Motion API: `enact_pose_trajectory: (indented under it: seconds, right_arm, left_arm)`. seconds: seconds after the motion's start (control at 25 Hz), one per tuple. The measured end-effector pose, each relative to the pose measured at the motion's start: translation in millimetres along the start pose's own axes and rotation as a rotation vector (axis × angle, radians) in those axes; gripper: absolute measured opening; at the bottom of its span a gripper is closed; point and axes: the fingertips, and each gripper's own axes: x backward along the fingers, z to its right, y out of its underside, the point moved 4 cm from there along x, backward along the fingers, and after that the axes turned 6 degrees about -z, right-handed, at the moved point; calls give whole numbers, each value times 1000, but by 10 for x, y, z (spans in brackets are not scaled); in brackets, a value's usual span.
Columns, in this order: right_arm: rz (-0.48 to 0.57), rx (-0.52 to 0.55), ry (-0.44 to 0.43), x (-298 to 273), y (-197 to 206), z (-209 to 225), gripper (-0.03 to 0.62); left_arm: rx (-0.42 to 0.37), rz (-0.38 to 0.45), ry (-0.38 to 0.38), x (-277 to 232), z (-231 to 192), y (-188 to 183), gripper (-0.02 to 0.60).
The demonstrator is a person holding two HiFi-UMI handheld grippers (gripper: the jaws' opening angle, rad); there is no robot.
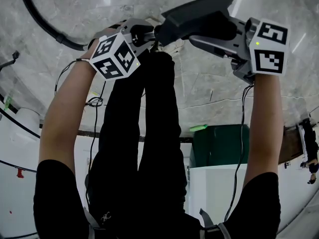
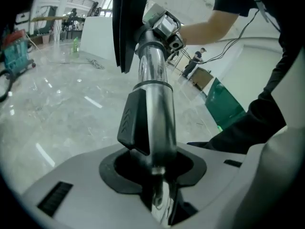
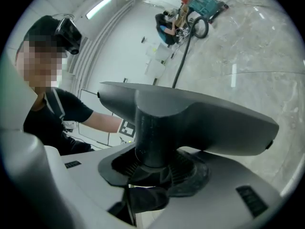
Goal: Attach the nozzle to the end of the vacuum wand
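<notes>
The nozzle (image 3: 200,120) hung in the air in front of the person. Its dark neck was clamped in the right claw (image 3: 152,171), probably to keep the socket steady and facing the vacuum wand (image 2: 155,113). The left claw (image 2: 155,178) was closed on that chrome tube, lining its far end up with the nozzle's neck. Whether the joint had seated could not be told.
</notes>
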Motion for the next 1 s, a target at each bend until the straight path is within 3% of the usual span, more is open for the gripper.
enact_pose_trajectory:
  seconds: [0.08,0.12,0.24,0.32,0.4,0.48,0.64,0.72,0.84,0.92,1.0]
  right_arm:
    - [-25,35,-17,20,-16,-8,183]
    - [-19,16,-9,24,-30,12,183]
    - [105,-245,72,-94,-125,32,183]
    - [170,-429,197,-168,-195,13,183]
    - [197,-481,270,-177,-247,-24,183]
    - [196,-386,231,-179,-280,-84,183]
    - [113,44,126,-83,-296,-253,183]
    - [145,104,119,-3,-365,-282,183]
    - [295,-50,170,52,-485,-192,183]
    - [401,-288,255,104,-486,-110,183]
    - [491,-564,419,212,-410,-40,183]
  left_arm:
    - [-14,-24,28,8,-7,-25,149]
    - [-9,-49,6,-4,-26,-30,149]
    - [59,-118,-119,3,-98,79,148]
    - [81,-115,-162,72,-169,163,147]
    - [80,-90,-154,159,-203,183,147]
    - [68,-72,-118,199,-185,159,147]
    - [36,-9,6,260,-88,-19,147]
    - [48,24,8,306,-120,-110,147]
    - [95,29,-65,304,-259,-157,147]
    - [118,19,-120,247,-328,-196,146]
    - [127,14,-174,191,-375,-272,147]
